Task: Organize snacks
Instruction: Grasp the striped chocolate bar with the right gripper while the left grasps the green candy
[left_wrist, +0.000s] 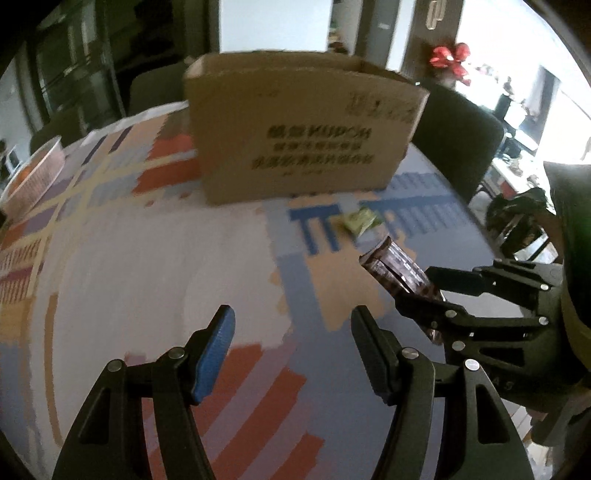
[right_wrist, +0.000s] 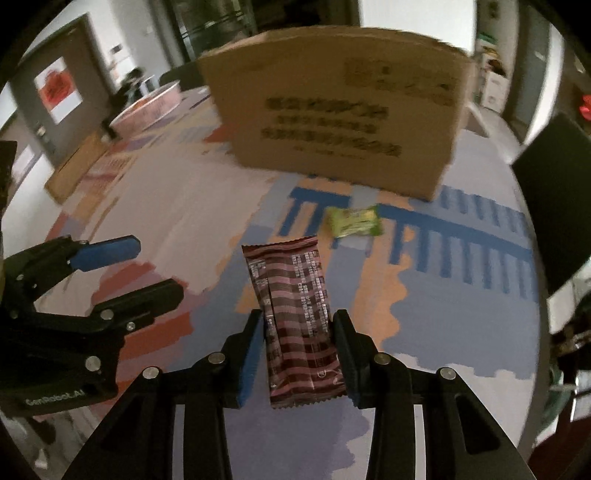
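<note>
My right gripper (right_wrist: 298, 325) is shut on a brown striped snack bar (right_wrist: 295, 314) and holds it above the table. The bar (left_wrist: 399, 269) also shows in the left wrist view, sticking out of the right gripper (left_wrist: 424, 291). My left gripper (left_wrist: 291, 328) is open and empty above the patterned tablecloth; it shows at the left of the right wrist view (right_wrist: 147, 266). A small green snack packet (right_wrist: 354, 220) lies on the table in front of an open cardboard box (right_wrist: 332, 110). The packet (left_wrist: 360, 219) and the box (left_wrist: 299, 125) also show in the left wrist view.
A round pink-rimmed bowl (left_wrist: 33, 173) stands at the far left of the table, also in the right wrist view (right_wrist: 147, 107). Dark chairs (left_wrist: 461, 140) stand beyond the table's right edge. A red bow (left_wrist: 450, 57) hangs in the background.
</note>
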